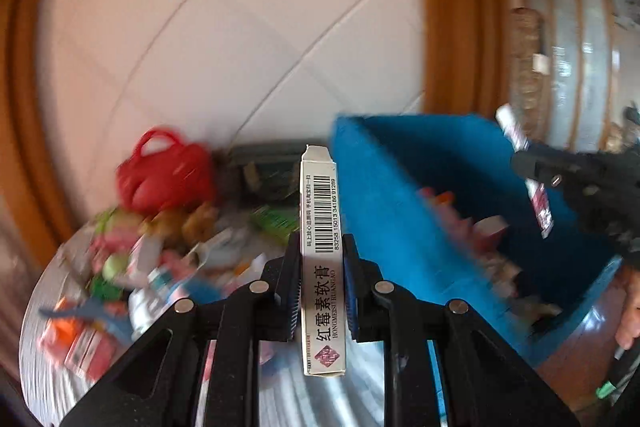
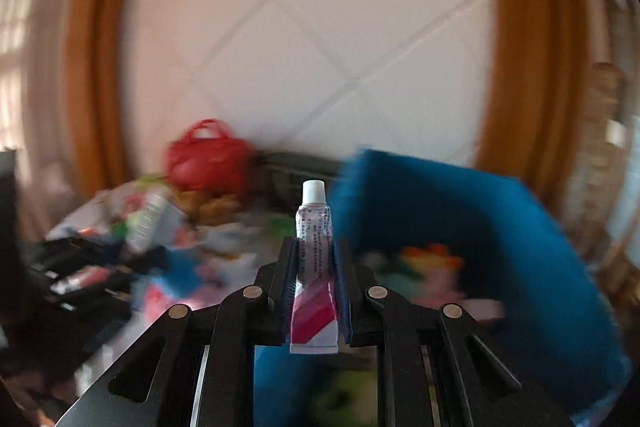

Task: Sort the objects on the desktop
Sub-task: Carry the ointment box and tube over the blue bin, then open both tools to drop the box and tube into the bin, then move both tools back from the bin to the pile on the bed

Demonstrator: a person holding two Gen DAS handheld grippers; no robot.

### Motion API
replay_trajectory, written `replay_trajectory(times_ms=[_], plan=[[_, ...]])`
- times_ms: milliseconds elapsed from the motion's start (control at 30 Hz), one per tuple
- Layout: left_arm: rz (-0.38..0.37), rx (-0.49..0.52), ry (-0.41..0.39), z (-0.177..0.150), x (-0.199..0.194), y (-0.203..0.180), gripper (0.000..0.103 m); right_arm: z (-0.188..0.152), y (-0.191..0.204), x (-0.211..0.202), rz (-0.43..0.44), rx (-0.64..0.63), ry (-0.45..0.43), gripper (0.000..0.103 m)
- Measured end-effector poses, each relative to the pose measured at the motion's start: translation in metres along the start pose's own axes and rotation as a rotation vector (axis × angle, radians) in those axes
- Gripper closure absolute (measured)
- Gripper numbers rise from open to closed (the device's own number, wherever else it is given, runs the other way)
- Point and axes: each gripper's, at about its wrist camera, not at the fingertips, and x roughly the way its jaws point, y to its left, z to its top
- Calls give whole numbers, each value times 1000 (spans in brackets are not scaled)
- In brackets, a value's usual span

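Both wrist views forward, blurrily sharing blue bin [image 1: 400, 195].

White barcoded box [image 1: 322, 259]; pink-striped tube [image 2: 314, 279]; blue bin [image 1: 420, 187].

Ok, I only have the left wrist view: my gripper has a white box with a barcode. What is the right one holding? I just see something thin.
Observer: The right gripper is shut on a small tube with a white cap and pink stripes.
Operator: Which way does the cap face?
Observer: Away from the camera, past the fingertips, toward the tiled wall.
Operator: Anything in the blue bin I can't make out?
Observer: Blurred, but the right wrist view shows a colourful toy-like thing with orange on top inside the blue bin.
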Motion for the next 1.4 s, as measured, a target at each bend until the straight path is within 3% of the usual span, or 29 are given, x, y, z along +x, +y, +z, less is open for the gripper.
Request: replay_trajectory(times_ms=[233, 500, 667, 1100, 1167, 1300, 1367, 1400], plan=[[-145, 109, 30, 30, 30, -93, 85, -21, -97, 10, -247, 52, 129, 85], [-234, 189, 145, 26, 63, -164, 85, -59, -154, 21, -337, 115, 250, 85], [-238, 208, 188, 18, 74, -177, 85, -79, -173, 19, -355, 130, 288, 85], [-220, 210, 215, 17, 76, -180, 84, -84, -184, 25, -386, 126, 297, 82], [-219, 207, 223, 17, 76, -179, 73, -83, -185, 23, -389, 128, 289, 68], [-209, 189, 188, 19, 68, -175, 34, -79, -185, 18, -386, 124, 271, 45], [-201, 194, 162, 20, 64, -175, 29, -77, -185, 15, -387, 121, 260, 25], [-196, 195, 154, 20, 62, -175, 27, -76, -185, 13, -391, 121, 252, 20]])
